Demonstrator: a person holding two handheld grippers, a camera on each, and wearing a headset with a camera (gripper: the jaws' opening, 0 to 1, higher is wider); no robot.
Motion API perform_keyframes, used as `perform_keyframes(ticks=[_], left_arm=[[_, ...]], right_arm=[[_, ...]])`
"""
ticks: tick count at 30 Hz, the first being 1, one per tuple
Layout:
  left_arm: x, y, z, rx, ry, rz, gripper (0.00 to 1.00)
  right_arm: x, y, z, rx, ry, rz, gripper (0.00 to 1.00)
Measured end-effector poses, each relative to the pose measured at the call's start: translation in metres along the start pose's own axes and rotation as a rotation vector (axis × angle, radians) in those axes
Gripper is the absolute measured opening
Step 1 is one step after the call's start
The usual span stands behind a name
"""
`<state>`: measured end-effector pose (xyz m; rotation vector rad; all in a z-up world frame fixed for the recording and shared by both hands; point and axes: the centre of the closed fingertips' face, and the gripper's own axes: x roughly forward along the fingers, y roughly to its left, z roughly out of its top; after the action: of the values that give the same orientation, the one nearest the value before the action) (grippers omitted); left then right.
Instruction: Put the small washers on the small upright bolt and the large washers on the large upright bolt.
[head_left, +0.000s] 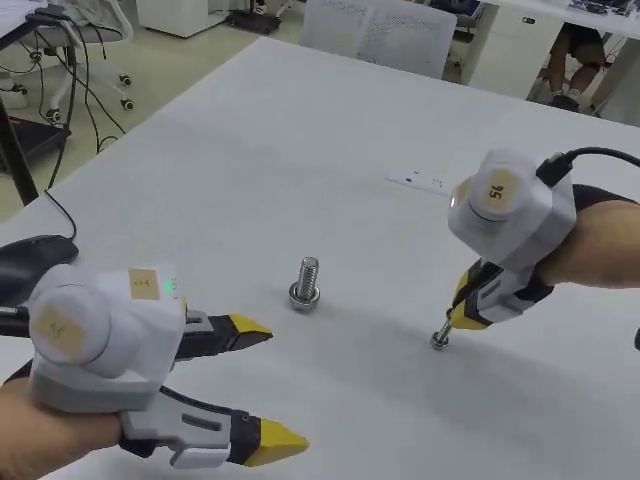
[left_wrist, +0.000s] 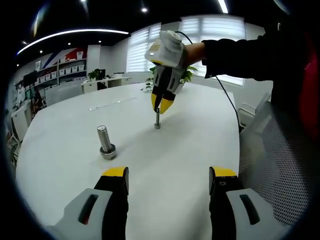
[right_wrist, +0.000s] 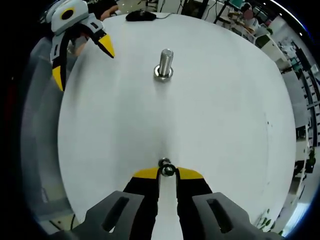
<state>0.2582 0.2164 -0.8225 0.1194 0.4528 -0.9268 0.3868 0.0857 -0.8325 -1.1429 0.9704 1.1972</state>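
The large upright bolt (head_left: 306, 280) stood head-down near the middle of the white worktop (head_left: 300, 150). Its threaded shank pointed straight up, with washers (head_left: 304, 296) ringed round its base. The small upright bolt (head_left: 440, 338) stood toward the right edge, its long axis also vertical. The right gripper (head_left: 468, 312) came down on it from above, jaws drawn to a narrow gap that pinched the bolt's top (right_wrist: 166, 169). The left gripper (head_left: 280, 384) hung by the near left corner, jaws wide apart and empty. A black mouse (head_left: 30, 255) lay at the left edge. Office chairs and blinds stood beyond.
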Motion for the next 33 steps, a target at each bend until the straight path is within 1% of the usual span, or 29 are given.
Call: perform_keyframes(ticks=[11, 15, 24, 27, 33], left_arm=[[-0.002, 0.001, -0.003, -0.005, 0.006, -0.001, 0.64], [-0.002, 0.001, -0.004, -0.008, 0.009, -0.001, 0.63], [-0.001, 0.003, -0.003, -0.013, 0.009, 0.001, 0.64], [0.0, 0.004, -0.003, -0.014, 0.009, 0.002, 0.63], [0.001, 0.003, -0.004, -0.014, 0.01, 0.001, 0.63]], right_arm=[[0.022, 0.002, -0.001, 0.012, 0.008, 0.032, 0.13], [0.027, 0.003, -0.002, 0.015, 0.01, 0.038, 0.13], [0.031, 0.006, -0.003, 0.02, 0.017, 0.047, 0.13], [0.032, 0.005, -0.004, 0.023, 0.017, 0.05, 0.13], [0.031, 0.006, -0.004, 0.029, 0.013, 0.049, 0.14]])
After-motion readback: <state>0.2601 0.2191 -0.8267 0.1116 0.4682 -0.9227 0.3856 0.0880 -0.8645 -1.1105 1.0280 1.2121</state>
